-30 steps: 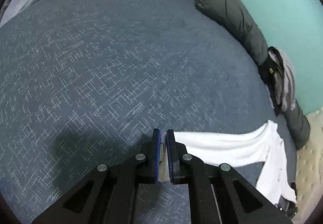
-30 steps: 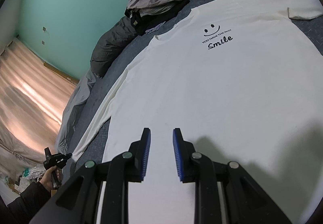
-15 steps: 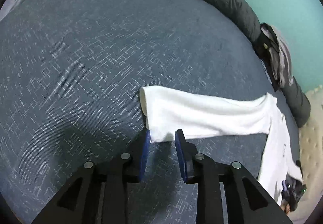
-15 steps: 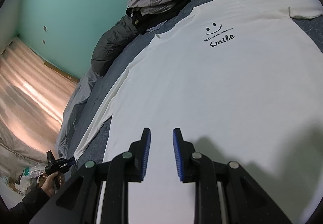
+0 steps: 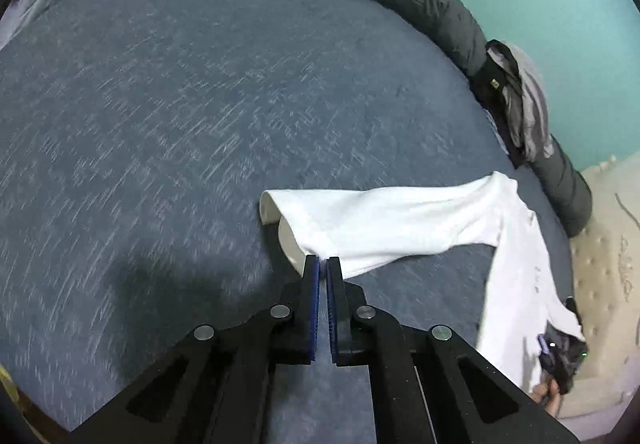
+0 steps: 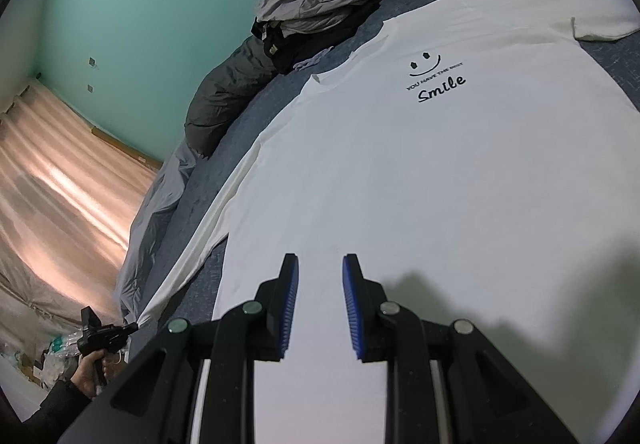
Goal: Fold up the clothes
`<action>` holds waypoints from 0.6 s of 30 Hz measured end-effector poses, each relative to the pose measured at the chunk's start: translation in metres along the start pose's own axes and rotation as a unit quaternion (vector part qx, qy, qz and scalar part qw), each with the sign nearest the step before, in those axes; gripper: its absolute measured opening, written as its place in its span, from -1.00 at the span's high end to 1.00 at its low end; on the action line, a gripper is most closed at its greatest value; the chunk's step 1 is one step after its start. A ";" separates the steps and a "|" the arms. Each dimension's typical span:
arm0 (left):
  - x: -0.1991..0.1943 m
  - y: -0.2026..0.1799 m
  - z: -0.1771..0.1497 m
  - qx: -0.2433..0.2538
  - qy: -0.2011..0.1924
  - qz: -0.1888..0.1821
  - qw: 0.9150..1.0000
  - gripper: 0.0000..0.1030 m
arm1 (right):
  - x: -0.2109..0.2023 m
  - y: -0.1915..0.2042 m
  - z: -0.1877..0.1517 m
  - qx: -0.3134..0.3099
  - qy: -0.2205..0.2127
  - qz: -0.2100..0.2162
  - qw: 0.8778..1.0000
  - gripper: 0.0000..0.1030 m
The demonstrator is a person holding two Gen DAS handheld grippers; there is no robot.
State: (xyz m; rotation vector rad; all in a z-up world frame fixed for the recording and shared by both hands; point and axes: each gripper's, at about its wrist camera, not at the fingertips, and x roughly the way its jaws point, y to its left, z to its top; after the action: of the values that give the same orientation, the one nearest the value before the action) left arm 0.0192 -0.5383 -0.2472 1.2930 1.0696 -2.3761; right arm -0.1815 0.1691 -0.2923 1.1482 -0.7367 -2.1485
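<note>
Pinching the cuff edge of the long white sleeve (image 5: pixel 384 228), the left gripper (image 5: pixel 322 272) has its blue-padded jaws pressed together on the fabric, low over the blue-grey bed (image 5: pixel 180 104). The white shirt (image 6: pixel 440 172) lies spread flat on that bed, chest print "Smile" facing up, its other sleeve at far right. The right gripper (image 6: pixel 320 284) hovers over the shirt's lower body with jaws spread, holding nothing; a dark rolled duvet (image 5: pixel 420 0) and a heap of grey clothes (image 6: pixel 320 0) line the bed's far edge by the teal wall.

Shirt (image 6: pixel 420 172) flat on bed (image 5: pixel 180 104), bolster (image 5: pixel 420 0) and clothes pile (image 6: pixel 320 0) behind
</note>
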 end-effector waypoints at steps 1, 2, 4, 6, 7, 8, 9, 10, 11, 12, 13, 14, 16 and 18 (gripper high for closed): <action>0.005 -0.003 -0.007 -0.001 0.008 -0.004 1.000 0.93 | 0.000 0.000 0.000 -0.001 0.000 0.000 1.000 0.57; 0.006 -0.001 -0.015 -0.002 0.016 -0.007 1.000 0.93 | 0.000 0.000 0.000 -0.001 0.000 0.000 1.000 0.57; 0.011 0.002 -0.029 -0.009 0.032 -0.001 0.999 1.00 | 0.000 0.000 0.000 -0.001 0.000 0.000 1.000 0.57; 0.018 0.006 -0.037 -0.014 0.042 0.005 0.999 1.00 | 0.000 0.000 0.000 -0.002 0.002 0.000 1.000 0.57; 0.023 0.008 -0.040 -0.019 0.045 0.005 0.999 1.00 | 0.000 0.001 -0.001 -0.002 0.002 0.000 1.000 0.57; 0.022 0.013 -0.043 -0.018 0.046 0.006 0.999 1.00 | 0.000 0.001 -0.001 -0.003 0.002 0.000 1.000 0.57; 0.020 0.018 -0.046 -0.015 0.045 0.009 0.999 1.00 | 0.000 0.001 -0.001 -0.003 0.002 0.000 1.000 0.57; 0.018 0.018 -0.046 -0.014 0.039 0.010 0.999 1.00 | -0.001 0.001 -0.001 -0.003 0.002 -0.001 1.000 0.57; 0.017 0.018 -0.045 -0.014 0.030 0.009 0.999 1.00 | -0.001 0.000 -0.001 -0.004 0.001 -0.001 1.000 0.57; 0.015 0.018 -0.043 -0.012 0.019 0.016 1.000 1.00 | -0.001 0.000 -0.001 -0.004 0.001 -0.002 1.000 0.57; 0.014 0.019 -0.040 -0.010 0.006 0.025 1.000 1.00 | 0.000 0.000 -0.001 -0.004 0.002 -0.002 1.000 0.57; 0.014 0.020 -0.035 -0.011 -0.003 0.030 0.999 1.00 | 0.001 -0.001 -0.001 -0.003 0.003 -0.003 1.000 0.57; 0.019 0.020 -0.026 -0.014 -0.014 0.034 0.999 0.97 | 0.003 0.000 -0.003 -0.005 0.006 -0.003 1.000 0.57; 0.027 0.017 -0.017 -0.016 -0.019 0.033 0.999 0.88 | 0.003 0.001 -0.003 -0.008 0.007 -0.004 1.000 0.57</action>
State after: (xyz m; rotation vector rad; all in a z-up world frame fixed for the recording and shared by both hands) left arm 0.0223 -0.5348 -0.2828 1.2487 1.0333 -2.3161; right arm -0.1801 0.1656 -0.2949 1.1590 -0.7079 -2.1472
